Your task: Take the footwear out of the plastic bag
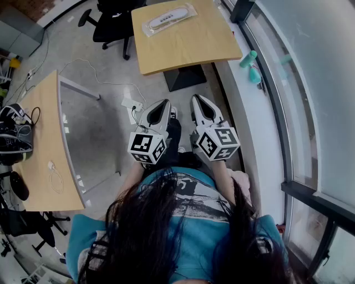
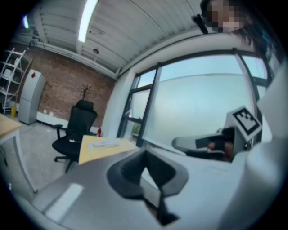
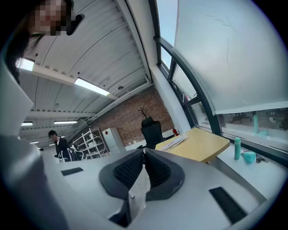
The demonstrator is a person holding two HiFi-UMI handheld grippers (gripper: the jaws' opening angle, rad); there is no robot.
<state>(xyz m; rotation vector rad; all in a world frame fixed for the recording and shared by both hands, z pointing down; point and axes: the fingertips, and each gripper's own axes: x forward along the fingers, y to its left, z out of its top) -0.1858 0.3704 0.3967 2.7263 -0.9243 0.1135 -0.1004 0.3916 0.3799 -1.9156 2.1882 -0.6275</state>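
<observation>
Not begun, I judge — left gripper (image 1: 164, 104) and right gripper (image 1: 198, 100) both clenched on nothing by my chest, the plastic bag (image 1: 186, 12) with the footwear (image 1: 165, 20) lying well off on the far table (image 1: 194, 50) — so next I must reach there and open up.

The table top (image 1: 188, 47) had a pale wood-grain finish, smooth and matt. The plastic bag (image 1: 151, 30) on it was clear, glossy film; the footwear (image 1: 168, 18) inside showed only as something pale, perhaps a soft fabric, too small to judge. The shells of the left gripper (image 1: 166, 102) and right gripper (image 1: 196, 98) were smooth grey plastic with a dull sheen. The right gripper's pads (image 3: 127, 170) were black, ribbed and matt. The floor (image 1: 105, 127) was smooth grey with a faint shine. The far wall (image 3: 128, 117) was rough red brick. The person's shirt (image 1: 194, 222) was teal knit cloth.
</observation>
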